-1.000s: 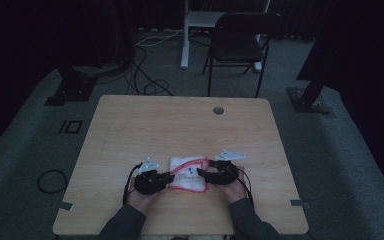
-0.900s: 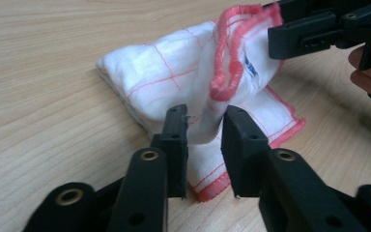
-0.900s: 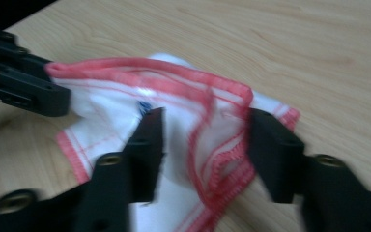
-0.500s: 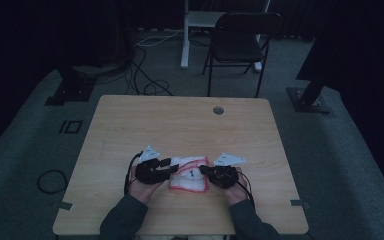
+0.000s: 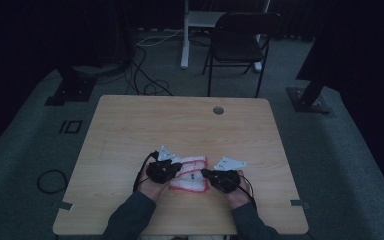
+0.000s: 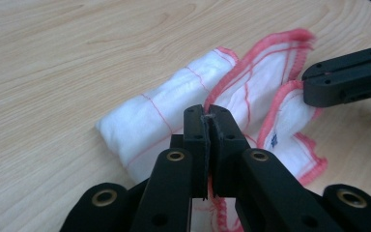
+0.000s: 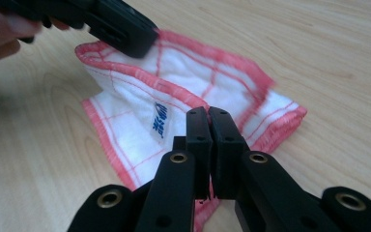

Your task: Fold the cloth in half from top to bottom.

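The cloth [image 5: 190, 174], white with red hems and thin red grid lines, lies folded and bunched on the counter [image 5: 180, 125] near its near edge, about midway between left and right; the left gripper [image 5: 177, 171] sits on the cloth's left end and the right gripper [image 5: 205, 173] at its right end, both held by hands coming in from the near side.

The left gripper's fingers [image 6: 195, 128] have just been closing and now stand pressed together with a thin fold of the cloth's red hem pinched between them; the cloth rises slightly toward that grip. The right gripper's fingers [image 7: 198, 128] stand together too, with the cloth's near hem running under their tips; whether any fabric is caught there cannot be told.

The far half of the counter is bare wood, with a small round grommet [image 5: 218, 110] near the far edge; bare room also lies to the left and right of the hands. A chair [image 5: 237, 45] stands beyond the far edge, and cables [image 5: 145, 75] lie on the floor.

A small white label [image 7: 160, 121] on the cloth carries blue characters, too blurred to read.
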The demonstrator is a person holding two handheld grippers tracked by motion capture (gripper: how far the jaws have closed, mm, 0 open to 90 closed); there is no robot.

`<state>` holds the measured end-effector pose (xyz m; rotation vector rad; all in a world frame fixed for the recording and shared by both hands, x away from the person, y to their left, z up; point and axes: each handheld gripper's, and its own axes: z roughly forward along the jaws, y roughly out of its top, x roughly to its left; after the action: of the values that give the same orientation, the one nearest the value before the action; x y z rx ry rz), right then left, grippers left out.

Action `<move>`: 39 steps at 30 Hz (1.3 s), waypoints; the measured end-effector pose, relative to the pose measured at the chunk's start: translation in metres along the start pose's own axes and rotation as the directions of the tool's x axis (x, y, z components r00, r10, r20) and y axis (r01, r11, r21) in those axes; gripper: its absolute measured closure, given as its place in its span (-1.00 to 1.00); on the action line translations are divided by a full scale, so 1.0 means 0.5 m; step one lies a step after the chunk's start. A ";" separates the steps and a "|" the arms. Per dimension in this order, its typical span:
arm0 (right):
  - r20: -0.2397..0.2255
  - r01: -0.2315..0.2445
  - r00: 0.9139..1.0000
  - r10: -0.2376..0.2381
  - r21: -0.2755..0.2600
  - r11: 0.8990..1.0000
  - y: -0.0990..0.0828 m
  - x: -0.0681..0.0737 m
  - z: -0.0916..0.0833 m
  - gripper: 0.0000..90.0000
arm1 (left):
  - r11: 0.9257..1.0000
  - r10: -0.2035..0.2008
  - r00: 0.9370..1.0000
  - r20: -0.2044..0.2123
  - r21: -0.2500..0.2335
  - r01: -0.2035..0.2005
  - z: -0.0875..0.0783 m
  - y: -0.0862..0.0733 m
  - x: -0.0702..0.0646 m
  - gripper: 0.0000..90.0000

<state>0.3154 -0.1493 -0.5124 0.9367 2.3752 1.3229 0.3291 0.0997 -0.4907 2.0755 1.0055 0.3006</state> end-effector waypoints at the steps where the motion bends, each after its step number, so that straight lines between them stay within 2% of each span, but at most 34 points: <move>1: 0.000 0.000 1.000 0.000 0.000 1.000 0.000 0.000 0.000 0.96 | 1.000 0.000 1.000 0.000 0.000 0.000 0.000 0.000 0.000 0.95; 6: -0.013 0.004 1.000 -0.004 0.010 1.000 -0.010 0.004 -0.015 0.92 | 0.999 0.036 0.999 0.007 -0.007 -0.036 -0.028 -0.031 -0.003 0.95; 9: -0.010 0.002 1.000 -0.001 0.007 1.000 -0.012 0.003 -0.021 0.85 | 0.999 0.039 0.999 0.019 -0.010 -0.039 -0.033 -0.043 -0.002 0.93; 10: -0.011 -0.003 1.000 0.003 0.006 1.000 -0.013 0.002 -0.024 0.80 | 0.999 0.042 0.999 0.019 -0.005 -0.042 -0.034 -0.051 -0.003 0.92; 11: -0.010 -0.018 1.000 0.018 0.002 1.000 -0.016 -0.001 -0.031 0.61 | 0.999 0.036 0.999 0.022 0.000 -0.036 -0.033 -0.062 -0.004 0.83; 12: -0.005 -0.024 1.000 0.024 0.000 1.000 -0.017 -0.002 -0.033 0.51 | 0.999 0.033 0.999 0.023 -0.001 -0.033 -0.032 -0.067 -0.006 0.79; 13: -0.005 -0.024 1.000 0.024 0.000 1.000 -0.017 -0.002 -0.033 0.51 | 0.999 0.033 0.999 0.023 -0.001 -0.033 -0.032 -0.067 -0.006 0.76; 14: -0.019 -0.033 0.999 0.033 0.005 0.999 -0.022 0.001 -0.034 0.36 | 0.999 0.033 0.999 0.022 -0.001 -0.033 -0.030 -0.079 -0.013 0.74; 18: -0.024 -0.001 1.000 0.001 0.026 1.000 -0.028 0.017 -0.023 0.28 | 0.999 0.037 0.999 -0.004 -0.007 -0.037 -0.028 -0.092 -0.020 0.60; 21: -0.034 0.013 0.999 -0.012 0.025 1.000 -0.027 0.022 -0.020 0.31 | 0.999 0.042 0.999 -0.023 -0.008 -0.043 -0.030 -0.098 -0.022 0.69; 22: -0.042 0.027 0.999 -0.026 0.030 0.999 -0.026 0.024 -0.019 0.52 | 0.999 0.053 0.998 -0.027 -0.002 -0.053 -0.033 -0.104 -0.022 0.78; 23: -0.042 0.027 0.999 -0.026 0.030 0.999 -0.026 0.024 -0.019 0.52 | 0.999 0.053 0.998 -0.027 -0.002 -0.053 -0.033 -0.104 -0.022 0.82; 24: -0.071 0.037 0.997 -0.034 0.036 0.999 -0.027 0.023 -0.022 0.69 | 0.998 0.058 0.998 -0.029 0.008 -0.058 -0.034 -0.112 -0.022 0.87; 25: -0.071 0.037 0.997 -0.034 0.036 0.999 -0.027 0.023 -0.022 0.69 | 0.998 0.058 0.998 -0.029 0.008 -0.058 -0.034 -0.112 -0.022 0.88; 26: -0.088 0.040 0.996 -0.036 0.045 0.998 -0.030 0.018 -0.027 0.79 | 0.998 0.062 0.998 -0.025 0.015 -0.062 -0.036 -0.120 -0.021 0.90; 29: -0.087 0.032 0.996 -0.028 0.044 0.999 -0.032 0.013 -0.033 0.81 | 0.999 0.053 0.999 -0.011 0.010 -0.053 -0.038 -0.126 -0.019 0.88; 30: -0.082 0.014 0.997 -0.012 0.033 0.999 -0.034 0.006 -0.041 0.75 | 0.999 0.038 0.999 0.008 -0.006 -0.038 -0.043 -0.131 -0.018 0.82; 31: -0.082 0.014 0.997 -0.012 0.033 0.999 -0.034 0.006 -0.041 0.75 | 0.999 0.038 0.999 0.008 -0.006 -0.038 -0.043 -0.131 -0.018 0.80; 32: -0.086 -0.020 0.996 0.021 0.006 1.000 -0.035 -0.001 -0.049 0.69 | 0.999 0.040 0.999 0.016 -0.010 -0.040 -0.046 -0.135 -0.019 0.76; 34: -0.081 -0.028 0.996 0.028 0.000 1.000 -0.034 -0.002 -0.051 0.67 | 0.999 0.039 0.999 0.022 -0.019 -0.039 -0.049 -0.137 -0.021 0.72; 35: -0.066 -0.040 0.997 0.039 -0.021 0.999 -0.032 -0.004 -0.055 0.63 | 0.999 0.040 0.999 0.022 -0.020 -0.040 -0.051 -0.138 -0.022 0.64; 39: -0.044 -0.049 0.998 0.047 -0.045 0.998 -0.030 -0.005 -0.058 0.60 | 0.999 0.034 0.999 0.012 -0.026 -0.033 -0.060 -0.143 -0.018 0.64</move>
<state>0.2962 -0.1756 -0.5092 0.9670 2.3570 1.4236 0.2684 0.1362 -0.5230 2.0707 0.9553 0.3154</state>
